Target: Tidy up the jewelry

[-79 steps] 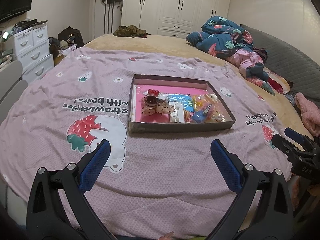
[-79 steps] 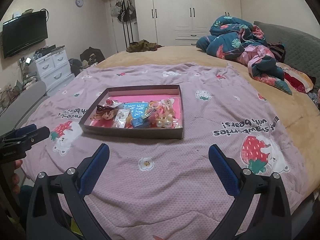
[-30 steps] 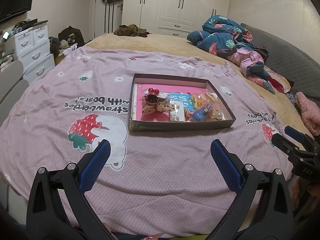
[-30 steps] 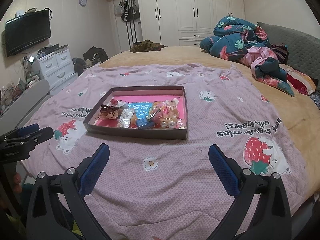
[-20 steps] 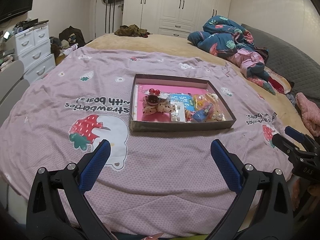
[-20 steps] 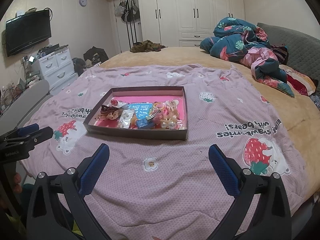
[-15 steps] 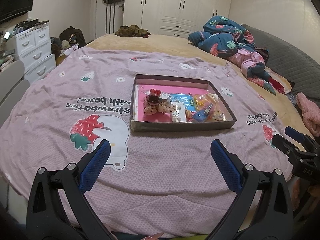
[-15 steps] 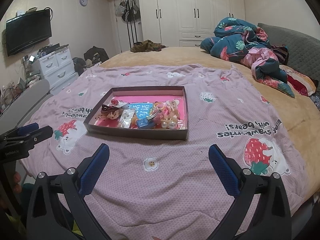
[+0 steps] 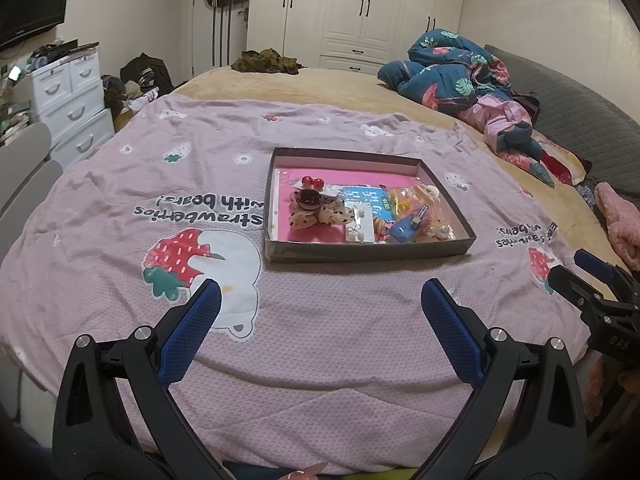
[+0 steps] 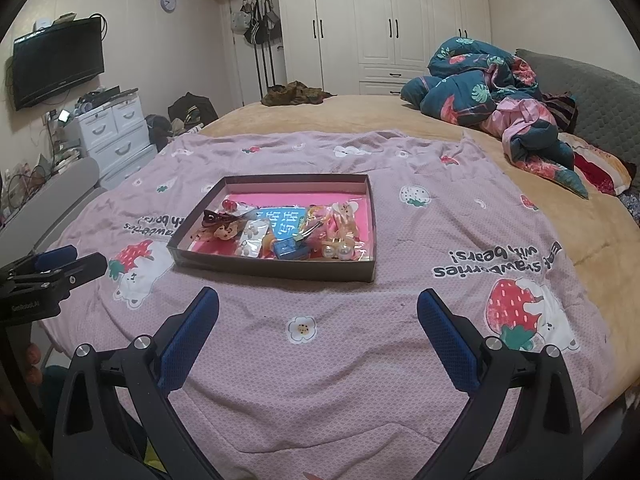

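Observation:
A shallow brown box point(image 9: 360, 254) point(image 10: 276, 266) with a pink floor lies on the lilac strawberry bedspread. It holds jewelry in small bags: a cookie-print bow with red cherries point(image 9: 310, 202), a blue card point(image 9: 366, 200) point(image 10: 286, 220), a blue clip point(image 9: 406, 228) point(image 10: 290, 248), pearl earrings point(image 10: 338, 252) and orange pieces point(image 9: 412, 200). My left gripper point(image 9: 320, 304) hangs open over the bedspread short of the box, holding nothing. My right gripper point(image 10: 318, 308) is open and bare too, in front of the box's near wall. Each gripper shows at the other view's edge.
A bundle of blue and pink bedding point(image 9: 464, 76) point(image 10: 500, 92) lies at the far right. White drawers point(image 9: 70, 96) point(image 10: 116, 132) stand left of the bed, a grey chair back point(image 9: 24, 172) nearer. Wardrobes point(image 10: 384, 20) line the back wall. Bare bedspread surrounds the box.
Both views have crept slightly, so the box sits a little lower and rightward in frame. Both grippers stay open; nothing in the box has moved.

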{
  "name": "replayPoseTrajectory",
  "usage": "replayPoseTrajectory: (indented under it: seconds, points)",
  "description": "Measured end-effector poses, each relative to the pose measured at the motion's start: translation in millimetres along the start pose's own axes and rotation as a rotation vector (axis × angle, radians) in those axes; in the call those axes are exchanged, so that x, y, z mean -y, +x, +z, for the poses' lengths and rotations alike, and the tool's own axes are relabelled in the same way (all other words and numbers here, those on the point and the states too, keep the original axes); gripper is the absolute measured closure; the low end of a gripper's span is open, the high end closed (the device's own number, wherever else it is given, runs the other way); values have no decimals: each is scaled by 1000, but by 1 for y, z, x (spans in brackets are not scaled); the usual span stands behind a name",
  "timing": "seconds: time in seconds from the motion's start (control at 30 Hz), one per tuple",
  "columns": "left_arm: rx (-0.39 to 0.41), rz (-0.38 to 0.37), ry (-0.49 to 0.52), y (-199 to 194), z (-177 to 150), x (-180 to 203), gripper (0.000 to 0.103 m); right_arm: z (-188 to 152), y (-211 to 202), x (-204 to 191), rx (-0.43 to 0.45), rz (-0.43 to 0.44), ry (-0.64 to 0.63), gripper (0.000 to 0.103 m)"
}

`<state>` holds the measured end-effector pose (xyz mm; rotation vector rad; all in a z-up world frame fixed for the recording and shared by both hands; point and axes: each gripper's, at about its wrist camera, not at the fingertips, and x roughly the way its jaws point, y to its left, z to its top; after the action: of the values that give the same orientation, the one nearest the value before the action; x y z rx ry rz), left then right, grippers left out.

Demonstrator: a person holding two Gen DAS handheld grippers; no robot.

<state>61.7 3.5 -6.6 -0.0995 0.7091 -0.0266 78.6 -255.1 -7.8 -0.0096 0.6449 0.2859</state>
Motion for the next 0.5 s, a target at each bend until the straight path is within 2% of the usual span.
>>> replayPoseTrajectory:
  seconds: [0.2, 0.33, 0.5]
  points:
    - [5, 14, -3, 0, 0, -3, 9, -1, 0, -1, 0, -1, -2, 4]
    - [10, -7, -14, -3, 0, -11, 9, -1, 0, 0, 0, -5, 1, 4]
    - [22, 26, -34, -2, 2, -16, 9, -2, 1, 5, 0, -17, 10, 4]
